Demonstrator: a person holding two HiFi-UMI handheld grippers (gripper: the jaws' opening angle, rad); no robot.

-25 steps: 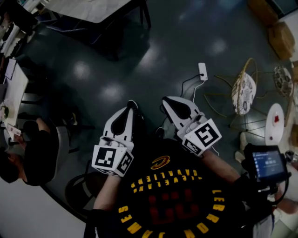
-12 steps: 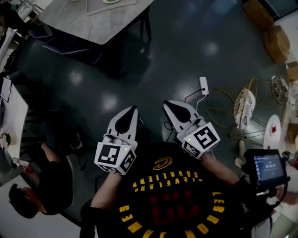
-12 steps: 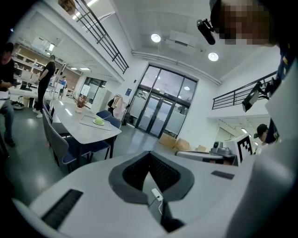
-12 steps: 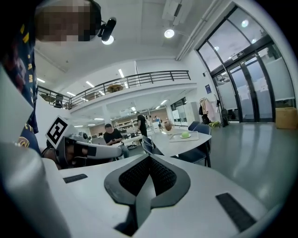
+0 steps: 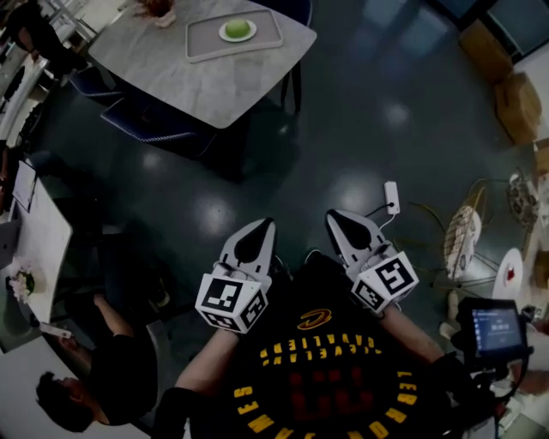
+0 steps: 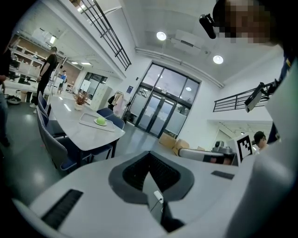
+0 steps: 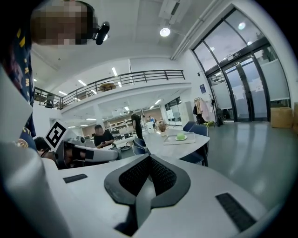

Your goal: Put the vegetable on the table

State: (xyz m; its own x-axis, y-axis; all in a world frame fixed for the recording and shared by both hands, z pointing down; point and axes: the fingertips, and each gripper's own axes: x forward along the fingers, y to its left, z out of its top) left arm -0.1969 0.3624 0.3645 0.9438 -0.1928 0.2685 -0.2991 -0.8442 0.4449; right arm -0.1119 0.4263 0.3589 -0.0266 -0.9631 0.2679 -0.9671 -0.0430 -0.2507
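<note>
A green round vegetable [image 5: 238, 28] rests on a white plate inside a grey tray [image 5: 202, 43] on the marble table [image 5: 214, 81] at the top of the head view. It also shows small in the left gripper view, vegetable [image 6: 100, 121], and in the right gripper view, vegetable [image 7: 180, 136]. My left gripper [image 5: 266, 225] and right gripper [image 5: 331, 216] are held close to my chest, far from the table, over the dark floor. Both are shut with nothing between the jaws.
Blue chairs [image 5: 137, 129] stand round the table, and a plant pot [image 5: 157, 10] sits at its far end. A seated person [image 5: 103, 377] is at the lower left. A white power strip [image 5: 392, 197], wire baskets [image 5: 461, 240] and cardboard boxes [image 5: 502, 69] lie at right.
The view has moved forward: the table with the tray and green vegetable has come into sight at the top. Both grippers stay shut and held in front of my chest.
</note>
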